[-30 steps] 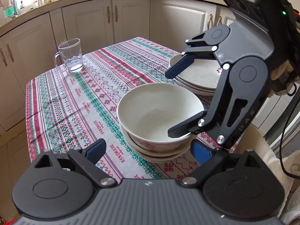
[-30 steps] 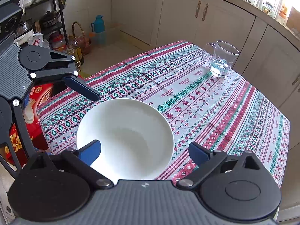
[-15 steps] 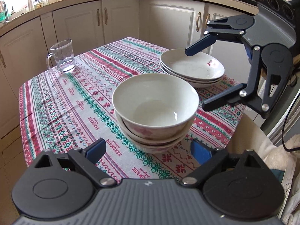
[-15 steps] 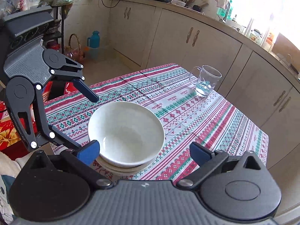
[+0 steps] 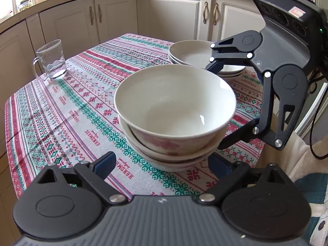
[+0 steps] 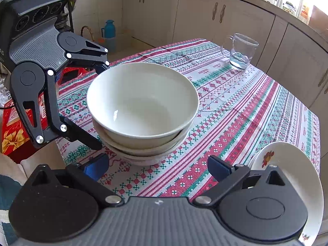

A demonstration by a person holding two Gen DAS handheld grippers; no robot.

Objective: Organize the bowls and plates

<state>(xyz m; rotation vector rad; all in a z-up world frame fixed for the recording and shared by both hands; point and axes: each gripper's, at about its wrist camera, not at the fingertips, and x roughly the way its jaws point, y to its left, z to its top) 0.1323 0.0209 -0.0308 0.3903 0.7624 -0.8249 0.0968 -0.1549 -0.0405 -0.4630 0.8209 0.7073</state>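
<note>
Left wrist view, "HANDMADE" woven across the tablecloth [image 5: 67, 110], bowl stack [image 5: 174, 112] mid-frame, left gripper [image 5: 162, 164] and right gripper [image 6: 157, 164] both spread wide, empty.

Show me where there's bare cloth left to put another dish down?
Widest free patch: the tablecloth between the glass mug and the bowl stack. Crowded: near the plate stack, where the right gripper flanks the bowls.

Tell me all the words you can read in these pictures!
"HANDMADE" woven again and again into the tablecloth, upside down in the left wrist view.
"AS" on the left claw's grey body, cut off at the picture's edge.
Print on the red box: too blurred to read.
</note>
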